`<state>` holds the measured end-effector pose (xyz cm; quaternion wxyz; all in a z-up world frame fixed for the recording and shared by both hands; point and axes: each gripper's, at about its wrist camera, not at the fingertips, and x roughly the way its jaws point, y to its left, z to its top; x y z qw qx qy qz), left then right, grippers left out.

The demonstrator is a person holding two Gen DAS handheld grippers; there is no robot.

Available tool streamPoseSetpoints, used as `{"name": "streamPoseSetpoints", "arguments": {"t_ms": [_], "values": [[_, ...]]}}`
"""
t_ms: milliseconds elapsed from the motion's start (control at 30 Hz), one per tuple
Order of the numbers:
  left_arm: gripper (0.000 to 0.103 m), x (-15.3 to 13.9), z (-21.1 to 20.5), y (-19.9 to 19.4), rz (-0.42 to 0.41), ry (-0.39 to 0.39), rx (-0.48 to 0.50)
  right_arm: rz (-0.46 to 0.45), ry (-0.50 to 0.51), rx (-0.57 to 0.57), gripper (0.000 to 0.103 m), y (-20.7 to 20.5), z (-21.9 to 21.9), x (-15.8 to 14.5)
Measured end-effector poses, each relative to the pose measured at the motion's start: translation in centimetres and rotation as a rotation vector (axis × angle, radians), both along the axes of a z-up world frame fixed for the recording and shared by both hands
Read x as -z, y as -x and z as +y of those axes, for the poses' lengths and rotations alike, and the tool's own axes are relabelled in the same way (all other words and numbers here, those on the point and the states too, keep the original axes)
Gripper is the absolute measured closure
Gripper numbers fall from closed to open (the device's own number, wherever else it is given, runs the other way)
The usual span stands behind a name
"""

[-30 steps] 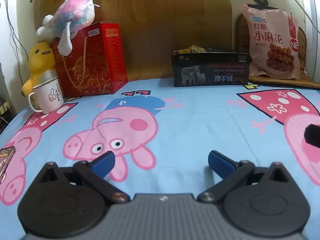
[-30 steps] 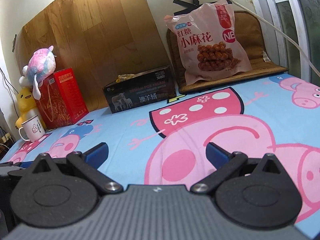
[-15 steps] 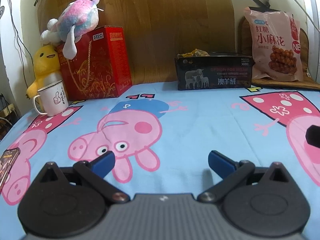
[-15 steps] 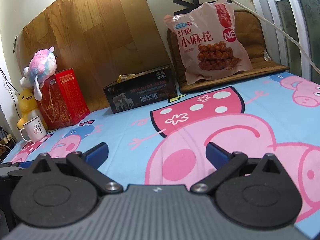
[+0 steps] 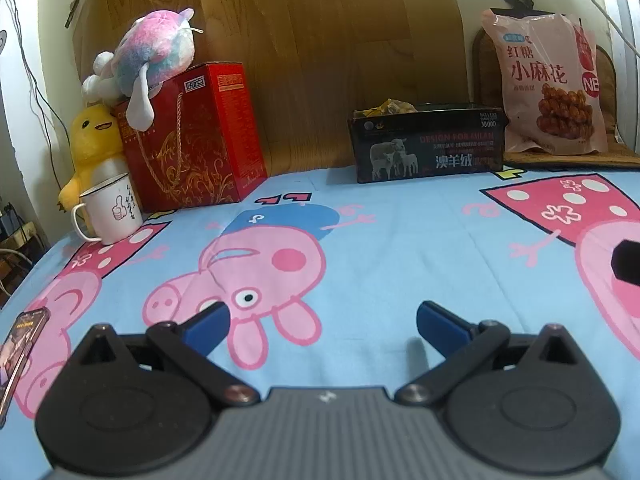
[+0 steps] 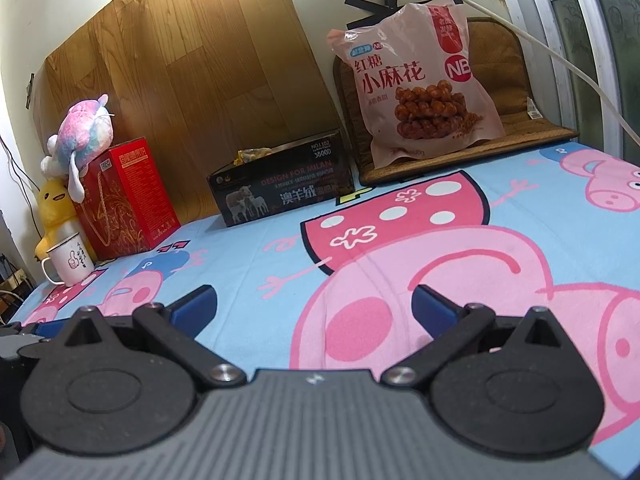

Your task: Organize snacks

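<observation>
A pink snack bag (image 5: 550, 88) printed with fried dough twists leans upright at the back right, on a brown mat; it also shows in the right wrist view (image 6: 416, 84). A black open box (image 5: 426, 142) holding yellow wrapped snacks stands on the bed left of the bag, also in the right wrist view (image 6: 282, 184). My left gripper (image 5: 322, 318) is open and empty, low over the bedsheet, far from both. My right gripper (image 6: 314, 302) is open and empty, also low over the sheet.
A red gift box (image 5: 188, 140) with a plush toy (image 5: 150, 60) on top, a yellow duck plush (image 5: 94, 140) and a white mug (image 5: 110, 210) stand at the back left. A phone (image 5: 18, 354) lies at the left edge. A brown mat (image 6: 520, 136) lies under the bag.
Both views have shifted slightly: the scene sits a little lower in the left wrist view, as the left gripper tilted up. Both grippers stay open and empty.
</observation>
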<state>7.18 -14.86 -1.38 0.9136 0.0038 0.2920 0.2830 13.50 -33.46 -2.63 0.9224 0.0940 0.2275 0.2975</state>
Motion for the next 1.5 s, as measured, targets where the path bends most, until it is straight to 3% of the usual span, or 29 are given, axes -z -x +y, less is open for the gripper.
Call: {"name": "streamPoseSetpoints", "arguments": {"t_ms": [1500], "values": [[0.000, 0.19, -0.37, -0.16, 0.018, -0.039, 0.004, 0.033, -0.020, 0.002, 0.000, -0.08, -0.05, 0.15]]}}
